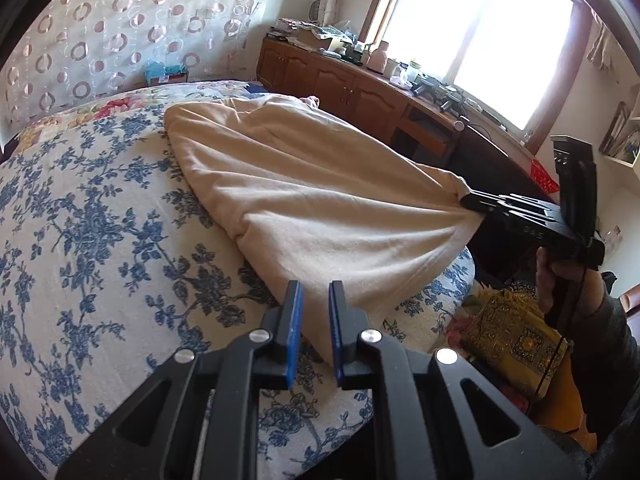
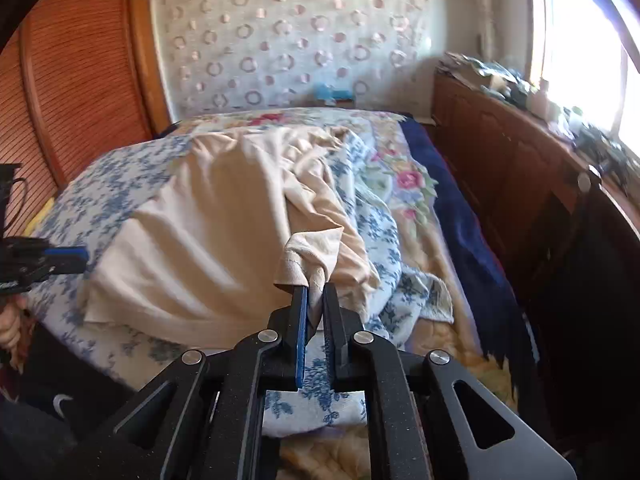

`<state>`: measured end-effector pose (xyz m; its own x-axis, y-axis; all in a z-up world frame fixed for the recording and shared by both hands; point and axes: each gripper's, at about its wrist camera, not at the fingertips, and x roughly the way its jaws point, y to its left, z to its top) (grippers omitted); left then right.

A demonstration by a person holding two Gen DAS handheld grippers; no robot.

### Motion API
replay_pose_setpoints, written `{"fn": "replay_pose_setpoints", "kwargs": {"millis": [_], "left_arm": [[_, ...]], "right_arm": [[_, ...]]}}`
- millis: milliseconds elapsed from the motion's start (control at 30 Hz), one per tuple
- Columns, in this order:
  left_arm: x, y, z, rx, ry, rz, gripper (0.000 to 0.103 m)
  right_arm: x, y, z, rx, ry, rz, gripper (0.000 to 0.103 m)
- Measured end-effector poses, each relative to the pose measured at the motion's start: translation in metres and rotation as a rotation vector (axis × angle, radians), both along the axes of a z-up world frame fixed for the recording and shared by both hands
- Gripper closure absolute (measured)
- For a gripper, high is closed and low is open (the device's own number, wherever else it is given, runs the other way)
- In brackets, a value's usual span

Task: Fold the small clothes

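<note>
The right gripper has its fingers clamped on a bunched, hemmed corner of the cream garment, pulling that corner taut off the bed. The left gripper has its fingers nearly together with nothing pinched between them, poised over the garment's near edge. The garment lies spread and rumpled across the blue-flowered bedspread. Beyond the bed runs a wooden cabinet under a bright window.
</note>
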<state>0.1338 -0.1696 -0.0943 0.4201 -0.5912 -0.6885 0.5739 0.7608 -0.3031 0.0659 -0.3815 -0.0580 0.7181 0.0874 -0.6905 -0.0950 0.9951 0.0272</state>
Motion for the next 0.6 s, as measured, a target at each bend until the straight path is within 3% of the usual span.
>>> {"fn": "replay_pose_setpoints", "kwargs": {"millis": [67,167,267,367,600], "left_arm": [[0.003,-0.003,-0.004,0.004,0.018,-0.001,0.093],[0.005,-0.006,-0.013,0.017,0.045,-0.009,0.093],[0.008,-0.012,-0.027,0.072,0.083,0.0,0.093],[0.009,-0.012,-0.03,0.066,0.089,0.015,0.093],[0.007,-0.024,-0.029,0.141,0.03,0.011,0.092]], "right_arm": [[0.003,-0.005,-0.004,0.039,-0.008,-0.01,0.093],[0.01,-0.006,-0.011,0.033,-0.011,-0.032,0.076],[0.016,-0.009,-0.017,0.027,-0.004,-0.032,0.073],[0.018,-0.009,-0.02,0.013,0.002,-0.028,0.072],[0.021,-0.015,-0.021,0.001,-0.001,-0.022,0.072]]}}
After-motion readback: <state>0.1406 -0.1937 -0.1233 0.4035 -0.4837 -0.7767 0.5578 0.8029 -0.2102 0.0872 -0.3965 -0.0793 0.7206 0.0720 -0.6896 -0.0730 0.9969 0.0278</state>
